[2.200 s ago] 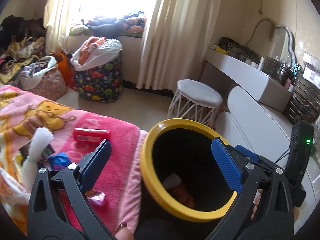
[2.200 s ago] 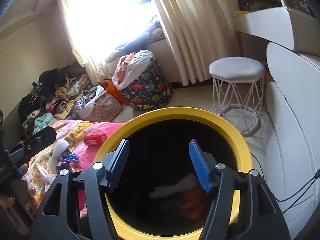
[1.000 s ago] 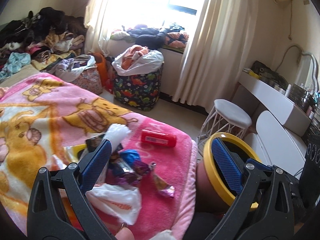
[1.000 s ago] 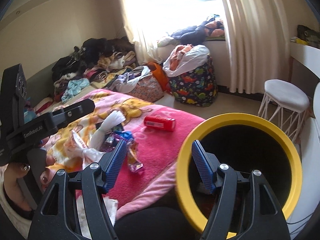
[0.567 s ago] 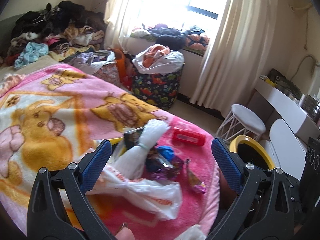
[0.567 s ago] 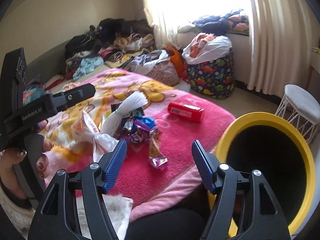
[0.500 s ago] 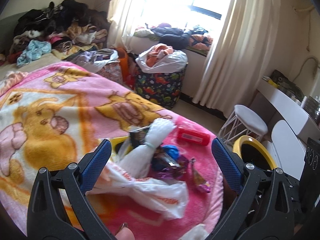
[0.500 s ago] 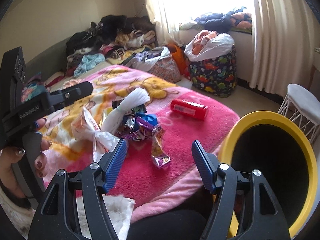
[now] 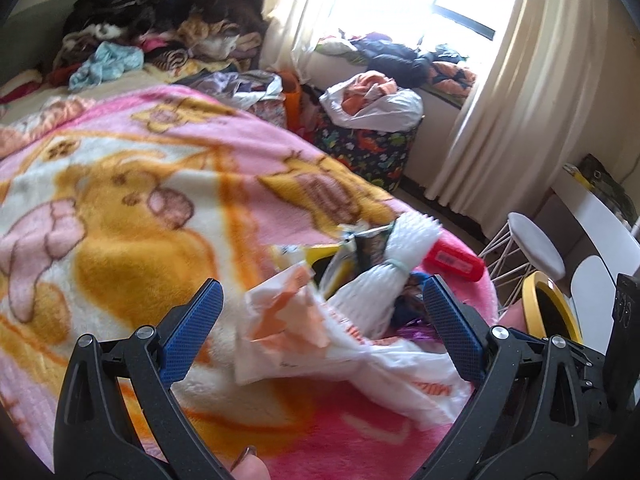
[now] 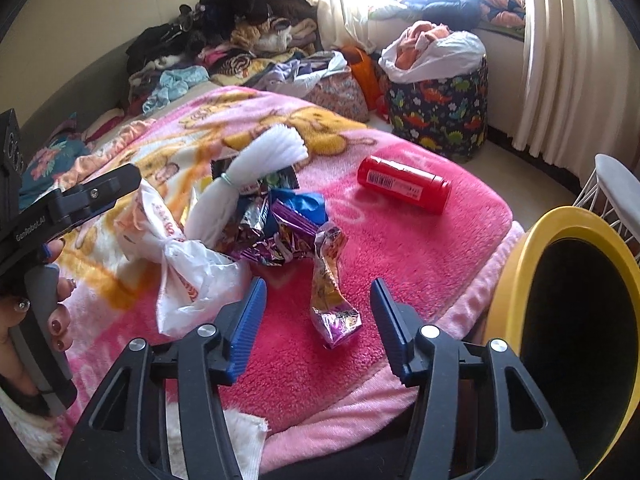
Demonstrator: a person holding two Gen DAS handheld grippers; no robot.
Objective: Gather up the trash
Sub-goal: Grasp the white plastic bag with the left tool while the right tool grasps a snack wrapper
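right wrist view, right hand-held gripper point(image 10: 318, 322) jaws narrower, straddling purple wrapper point(image 10: 332, 280)

Bare pink blanket point(image 10: 400, 256) is lying open at centre-right of the right wrist frame, betw. red bottle point(image 10: 403, 188) and yellow bin point(image 10: 520, 280). At centre-left, wrapper pile point(image 10: 276, 228) w/ white bag point(image 10: 188, 264) is blocking the way.

Left gripper point(image 9: 320, 312) jaws wide apart, nothing gripped. Right gripper point(image 10: 318, 320) angled down, jaws just narrowing, pads touching nothing.
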